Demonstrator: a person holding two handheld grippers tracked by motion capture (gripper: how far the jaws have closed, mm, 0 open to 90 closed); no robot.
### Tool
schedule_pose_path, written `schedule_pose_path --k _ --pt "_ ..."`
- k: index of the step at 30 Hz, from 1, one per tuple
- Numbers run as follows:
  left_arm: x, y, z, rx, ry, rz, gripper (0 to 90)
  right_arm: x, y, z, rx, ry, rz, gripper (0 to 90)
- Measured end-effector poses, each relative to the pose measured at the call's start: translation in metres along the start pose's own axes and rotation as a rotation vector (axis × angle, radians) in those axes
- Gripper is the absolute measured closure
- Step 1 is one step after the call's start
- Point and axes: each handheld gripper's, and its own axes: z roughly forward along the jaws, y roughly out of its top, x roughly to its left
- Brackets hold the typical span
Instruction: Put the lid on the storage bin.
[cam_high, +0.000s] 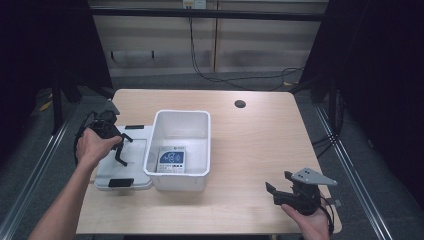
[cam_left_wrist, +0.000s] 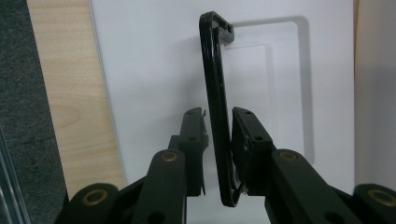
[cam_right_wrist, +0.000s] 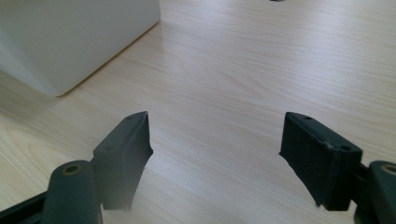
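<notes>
Worktop: I see a pale wood worktop (cam_high: 250, 150) with a small dark round hole (cam_high: 240, 104) near its far edge.
Room: I see grey floor around it, dark curtains at both sides, a pale panelled wall behind, and black cables (cam_high: 235, 75) lying on the floor.
Bin: a white bin (cam_high: 182, 122) stands left of the middle, with a blue and white packet (cam_high: 171, 159) lying flat inside.
Lid: a white lid (cam_high: 107, 172) lies flat just beside the bin, on its left, with black clips (cam_high: 121, 182) at its ends.
Left tool: my left tool (cam_high: 120, 150) is over the lid, its jaws narrow, one on each side of a raised black clip (cam_left_wrist: 215, 102).
Right tool: my right tool (cam_right_wrist: 215, 154) is wide, with nothing in it, low over bare wood at the near right, well apart from the bin.
</notes>
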Motion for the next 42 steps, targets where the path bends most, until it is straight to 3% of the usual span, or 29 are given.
schedule_pose_path --k 1,5,19,22,29,35,42 --pt "-0.004 0.001 0.003 0.007 0.006 -0.015 76.2 0.0 0.0 0.0 0.001 0.001 -0.002 23.7" --pt "-0.009 0.003 0.008 0.017 0.026 -0.01 77.2 0.001 0.0 0.001 0.006 0.001 -0.01 23.8" --pt "-0.013 0.009 0.012 0.022 0.008 -0.036 80.7 0.001 0.0 0.002 0.019 0.005 -0.012 23.6" --pt "-0.014 0.009 0.012 0.024 0.004 -0.063 81.8 0.001 0.0 0.002 0.023 0.007 -0.013 23.7" --pt "-0.018 0.01 0.013 0.033 0.007 -0.047 82.8 0.001 0.0 0.002 0.023 0.01 -0.014 23.7" --pt "-0.017 0.009 0.012 0.031 0.005 -0.06 84.3 0.001 0.0 0.003 0.027 0.009 -0.01 23.8" --pt "-0.017 0.008 0.004 0.033 0.015 -0.049 84.7 0.001 0.0 0.003 0.027 0.007 -0.007 23.8"
